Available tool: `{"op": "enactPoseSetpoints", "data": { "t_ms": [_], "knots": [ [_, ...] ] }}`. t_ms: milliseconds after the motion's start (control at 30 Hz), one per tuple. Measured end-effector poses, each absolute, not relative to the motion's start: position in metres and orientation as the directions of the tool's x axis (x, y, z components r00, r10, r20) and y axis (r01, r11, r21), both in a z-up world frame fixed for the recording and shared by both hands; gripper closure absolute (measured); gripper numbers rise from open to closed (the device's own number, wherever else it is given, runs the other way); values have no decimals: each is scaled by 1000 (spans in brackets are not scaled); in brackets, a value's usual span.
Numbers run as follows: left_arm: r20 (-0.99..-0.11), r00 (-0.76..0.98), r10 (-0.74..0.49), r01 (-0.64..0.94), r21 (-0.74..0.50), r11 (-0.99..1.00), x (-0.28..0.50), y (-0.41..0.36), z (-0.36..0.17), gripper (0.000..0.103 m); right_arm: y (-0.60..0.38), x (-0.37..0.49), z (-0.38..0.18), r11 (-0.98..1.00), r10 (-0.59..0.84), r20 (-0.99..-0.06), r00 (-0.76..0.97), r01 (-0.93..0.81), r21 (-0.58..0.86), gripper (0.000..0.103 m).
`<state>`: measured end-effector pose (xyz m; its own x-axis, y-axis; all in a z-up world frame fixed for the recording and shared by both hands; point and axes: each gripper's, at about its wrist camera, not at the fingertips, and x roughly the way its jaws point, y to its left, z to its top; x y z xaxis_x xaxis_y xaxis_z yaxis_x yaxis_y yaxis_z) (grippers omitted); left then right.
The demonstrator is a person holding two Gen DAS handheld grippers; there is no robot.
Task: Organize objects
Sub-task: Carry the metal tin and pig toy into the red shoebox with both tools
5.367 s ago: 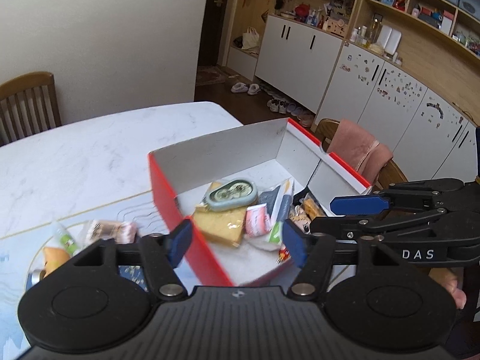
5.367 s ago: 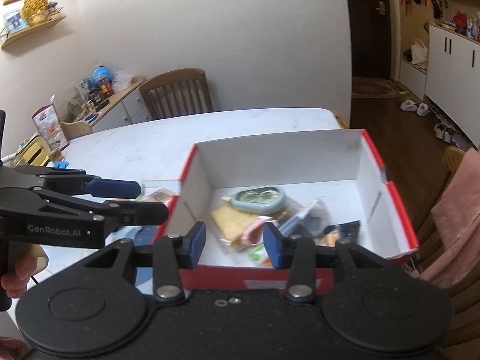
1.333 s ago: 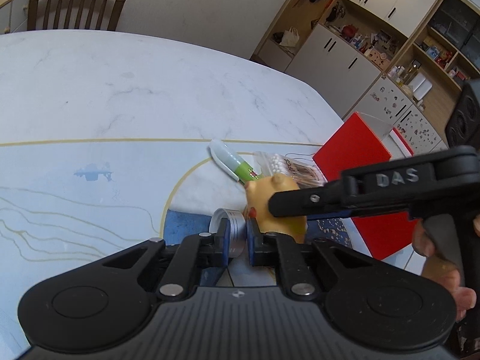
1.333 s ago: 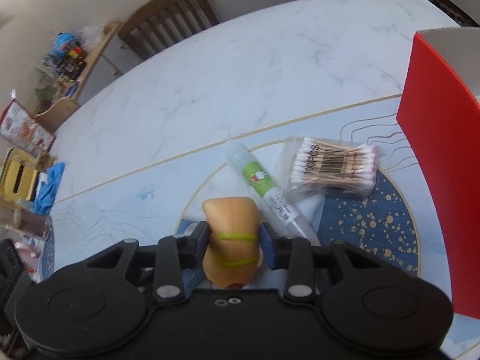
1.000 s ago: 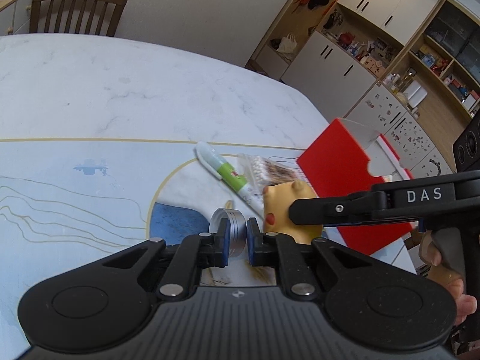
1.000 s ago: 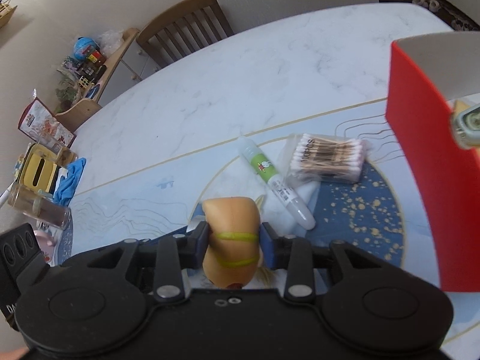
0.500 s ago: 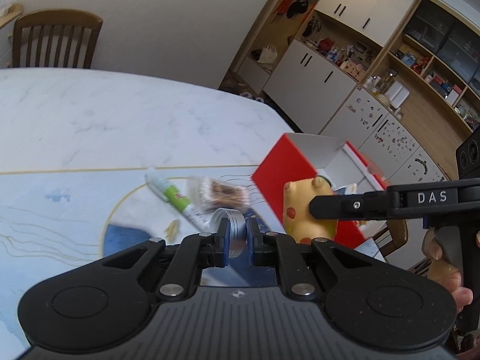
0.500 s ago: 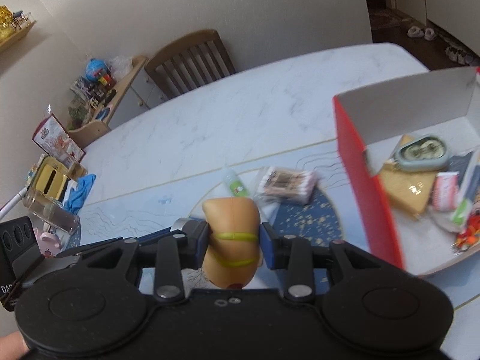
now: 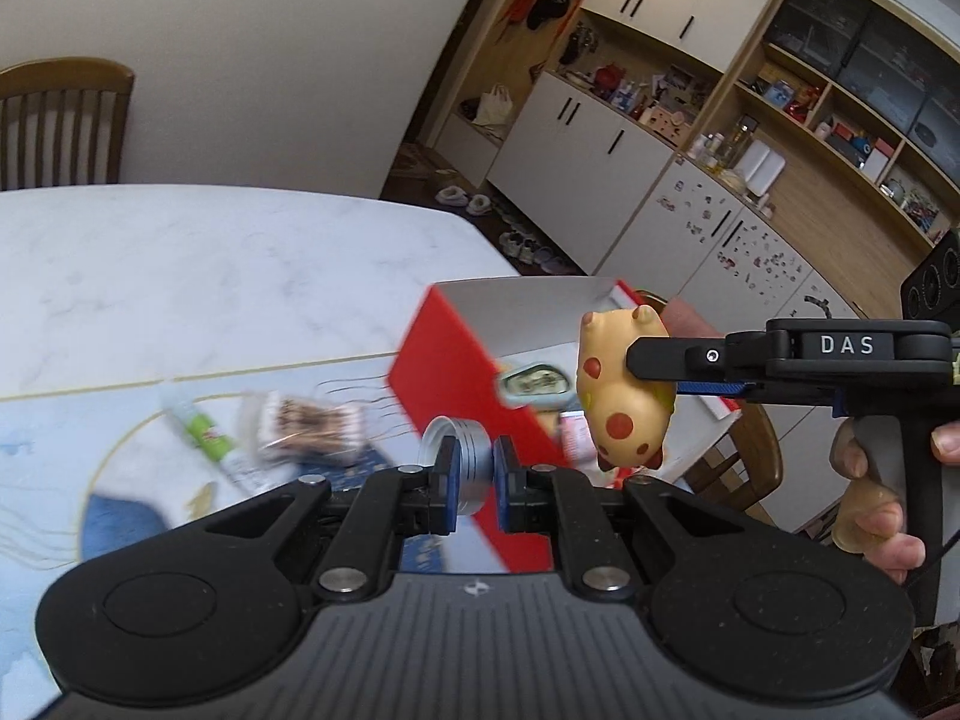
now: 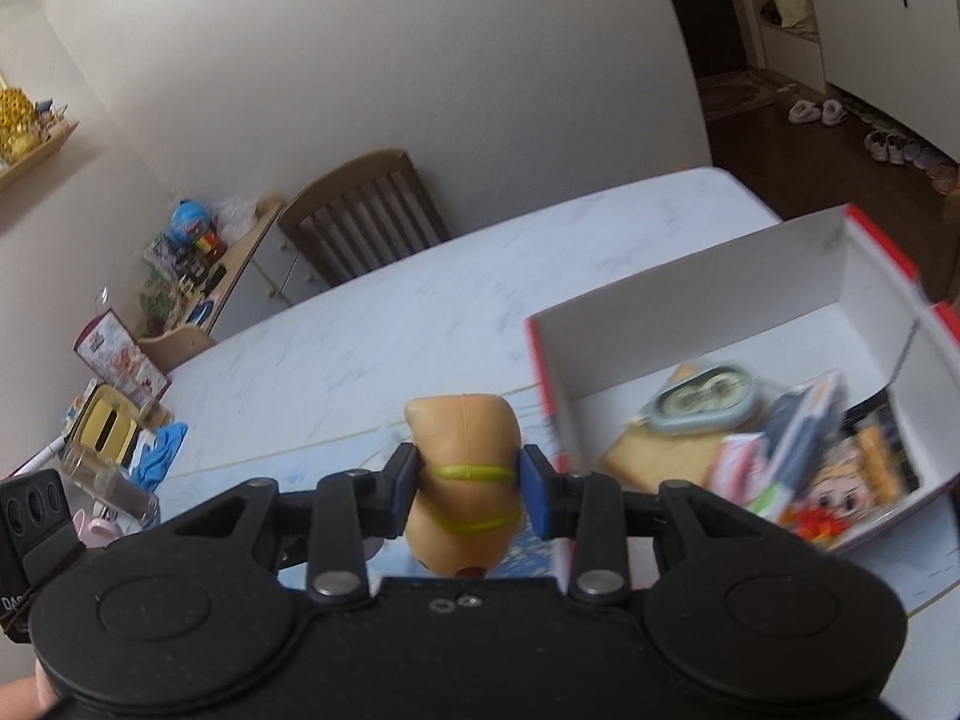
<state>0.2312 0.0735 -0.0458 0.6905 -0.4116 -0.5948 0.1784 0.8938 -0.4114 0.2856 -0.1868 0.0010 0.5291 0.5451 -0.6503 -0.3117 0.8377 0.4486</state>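
My left gripper is shut on a small round silver tin, held in the air just left of the red box. My right gripper is shut on a tan toy animal with red spots; in the left wrist view the toy hangs over the box's near side. The box stands open, white inside, with a pale green case, a tan pad and several packets in it. On the mat lie a glue stick and a bag of cotton swabs.
The white marble table carries a blue patterned mat. Wooden chairs stand at the far side. A glass jar, a yellow tin and blue cloth sit at the table's left end. Cupboards line the room at the right.
Both grippers have risen and swung right toward the red box, each carrying its object. The glue stick and swab bag have slid left in view. The box's inside now shows.
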Motion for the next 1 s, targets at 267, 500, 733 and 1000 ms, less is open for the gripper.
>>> {"op": "enactPoseSetpoints", "data": {
  "t_ms": [267,500,733,1000],
  "knots": [
    [-598,682,-421,214,-388,897,245,21,-36,93,-253,298,0,861,504,-647,572,-274,428,67],
    [-613,664,-427,240,-367,899,264,-21,-36,93,-300,309,-7,878,471,-651,595,-247,409,67],
    [-640,648,-413,259,-325,910,286,-59,-40,93,-330,325,-19,886,453,-664,595,-219,408,67],
    [-698,627,-345,249,-240,938,311,-84,-55,93,-337,351,-36,903,423,-692,584,-217,370,67]
  ]
}}
